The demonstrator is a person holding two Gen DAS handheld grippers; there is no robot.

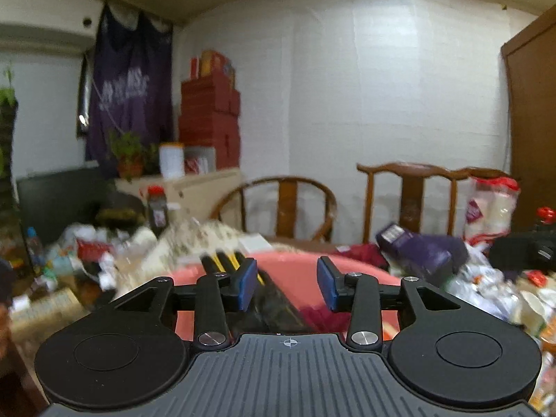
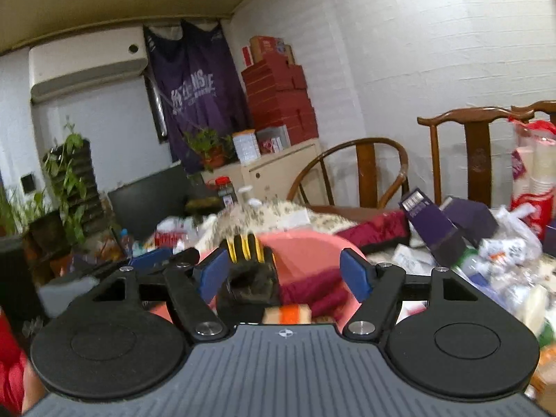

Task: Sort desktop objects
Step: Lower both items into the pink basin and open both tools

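Note:
A pink basin (image 1: 295, 264) (image 2: 305, 243) sits in the middle of a cluttered table. Inside it lie a black glove with yellow stripes (image 1: 267, 299) (image 2: 248, 271), a maroon cloth (image 2: 312, 290) and a small orange and tan item (image 2: 288, 312). My left gripper (image 1: 287, 286) hovers over the basin with its blue pads apart; the glove lies beneath it near the left pad, not pinched. My right gripper (image 2: 284, 274) stands wide over the same basin, the glove near its left pad and untouched by the right one. A blue pad at the left of the right wrist view looks like the left gripper's.
Purple boxes (image 1: 417, 246) (image 2: 431, 222) and crumpled plastic bags crowd the table's right side. A floral cloth (image 2: 278, 212) lies behind the basin, and bottles and packets are piled at the left. Two wooden chairs (image 1: 288, 201) stand beyond the far edge. A bag of paper cups (image 2: 535, 166) stands far right.

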